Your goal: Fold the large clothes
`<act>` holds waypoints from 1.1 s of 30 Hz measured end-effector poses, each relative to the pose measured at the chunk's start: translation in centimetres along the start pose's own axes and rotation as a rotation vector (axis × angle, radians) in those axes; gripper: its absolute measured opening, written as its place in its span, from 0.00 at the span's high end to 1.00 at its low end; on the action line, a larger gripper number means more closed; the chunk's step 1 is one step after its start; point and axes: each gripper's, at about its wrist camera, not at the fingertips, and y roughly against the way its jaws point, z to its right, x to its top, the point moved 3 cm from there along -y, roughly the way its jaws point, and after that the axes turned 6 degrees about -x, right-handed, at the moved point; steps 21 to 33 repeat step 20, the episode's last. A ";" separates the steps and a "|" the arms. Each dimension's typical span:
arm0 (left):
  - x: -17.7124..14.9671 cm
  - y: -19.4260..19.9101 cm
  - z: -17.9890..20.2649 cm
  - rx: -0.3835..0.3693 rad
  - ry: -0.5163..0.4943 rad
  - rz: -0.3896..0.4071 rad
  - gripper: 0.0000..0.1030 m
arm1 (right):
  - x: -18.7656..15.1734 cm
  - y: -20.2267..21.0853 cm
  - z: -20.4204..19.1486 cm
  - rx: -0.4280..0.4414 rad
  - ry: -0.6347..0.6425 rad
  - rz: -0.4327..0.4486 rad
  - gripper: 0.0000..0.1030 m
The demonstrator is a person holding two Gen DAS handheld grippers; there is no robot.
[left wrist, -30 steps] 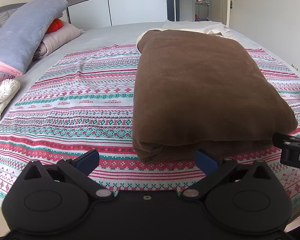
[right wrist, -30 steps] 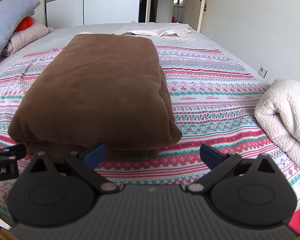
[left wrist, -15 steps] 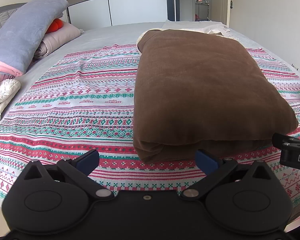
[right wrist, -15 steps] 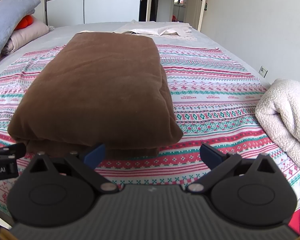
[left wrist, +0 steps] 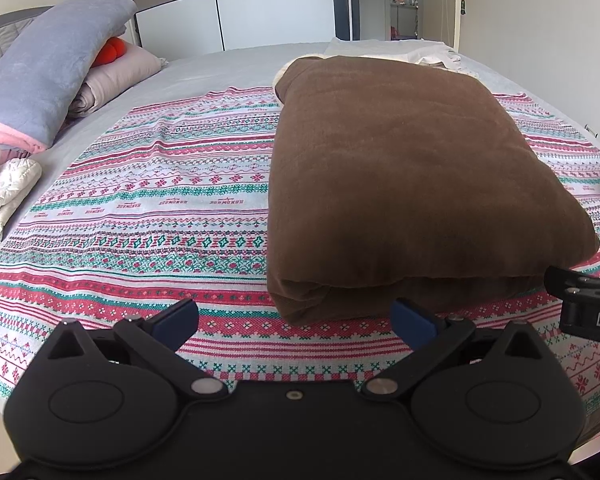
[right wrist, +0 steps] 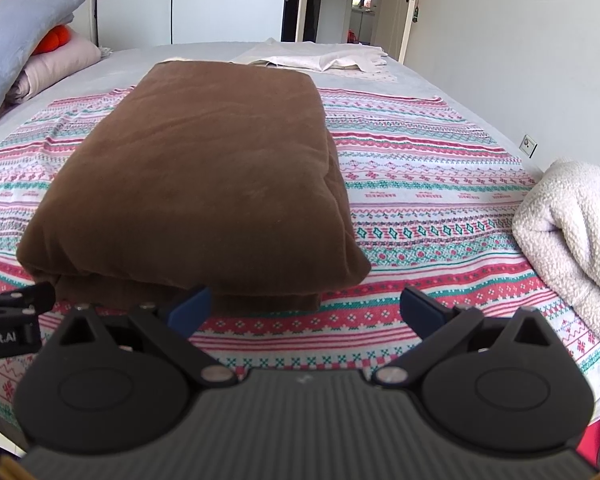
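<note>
Folded brown fleece garment [left wrist: 412,184] lies on the patterned red-and-green bedspread [left wrist: 148,208]; left tool [left wrist: 296,322] and right tool [right wrist: 305,310] gape wide, empty, just before it.

The left hand-held gripper [left wrist: 294,318] has a matte black smooth body, two round pivot housings, triangular cut-outs, silver rivets, a small centre screw and blue fingertip pads [left wrist: 179,316]. The right hand-held gripper [right wrist: 305,309] matches, with a ribbed grey plate; its side carries white lettering "DA"
</note>
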 end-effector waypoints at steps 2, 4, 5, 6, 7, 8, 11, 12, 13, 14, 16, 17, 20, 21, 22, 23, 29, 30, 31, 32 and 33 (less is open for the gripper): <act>0.0 -0.1 0.0 0.001 0.000 -0.001 0.00 | 0.0 0.0 0.0 0.002 0.001 0.000 0.00; 0.0 -0.1 -0.1 0.005 0.001 -0.001 0.00 | 0.0 0.0 0.0 0.001 0.001 0.000 0.00; 0.0 -0.2 -0.1 0.005 0.001 -0.002 0.00 | 0.0 0.0 0.0 0.001 0.001 0.000 0.00; 0.0 -0.2 -0.1 0.004 0.001 -0.002 0.00 | 0.0 0.0 0.0 0.001 0.001 0.000 0.00; -0.1 -0.3 -0.2 0.004 0.001 -0.003 0.00 | 0.0 0.0 0.0 0.001 0.001 -0.001 0.00; -0.1 -0.3 -0.1 0.005 0.000 -0.004 0.00 | 0.0 0.0 0.0 0.001 0.001 -0.001 0.00; -0.1 -0.3 -0.1 0.004 -0.001 -0.004 0.00 | 0.0 0.0 0.0 0.001 0.001 0.000 0.00; -0.1 -0.3 -0.1 0.003 -0.001 -0.004 0.00 | 0.0 0.0 0.0 0.001 0.001 0.000 0.00; -0.1 -0.3 -0.1 0.003 0.000 -0.004 0.00 | 0.0 0.0 0.0 0.001 0.001 0.000 0.00; -0.1 -0.3 -0.1 0.002 0.000 -0.005 0.00 | 0.0 0.0 0.0 0.000 0.001 0.000 0.00; -0.1 -0.3 -0.1 -0.002 0.003 -0.007 0.00 | 0.0 0.0 -0.1 0.001 0.002 -0.001 0.00; -0.1 -0.3 -0.1 -0.005 0.004 -0.007 0.00 | 0.0 0.0 0.0 0.001 0.003 -0.001 0.00; 0.1 -0.1 -0.5 -0.018 0.024 0.000 0.00 | 0.0 0.1 0.0 0.000 -0.003 0.002 0.00; 0.1 -0.1 -0.5 -0.018 0.024 0.000 0.00 | 0.0 0.1 0.0 0.000 -0.003 0.002 0.00; 0.1 -0.1 -0.5 -0.018 0.024 0.000 0.00 | 0.0 0.1 0.0 0.000 -0.003 0.002 0.00; 0.1 -0.1 -0.5 -0.018 0.024 0.000 0.00 | 0.0 0.1 0.0 0.000 -0.003 0.002 0.00; 0.1 -0.1 -0.5 -0.018 0.024 0.000 0.00 | 0.0 0.1 0.0 0.000 -0.003 0.002 0.00; 0.1 -0.1 -0.5 -0.018 0.024 0.000 0.00 | 0.0 0.1 0.0 0.000 -0.003 0.002 0.00; 0.1 -0.1 -0.5 -0.018 0.024 0.000 0.00 | 0.0 0.1 0.0 0.000 -0.003 0.002 0.00; 0.1 -0.1 -0.5 -0.018 0.024 0.000 0.00 | 0.0 0.1 0.0 0.000 -0.003 0.002 0.00; 0.1 -0.1 -0.5 -0.018 0.024 0.000 0.00 | 0.0 0.1 0.0 0.000 -0.003 0.002 0.00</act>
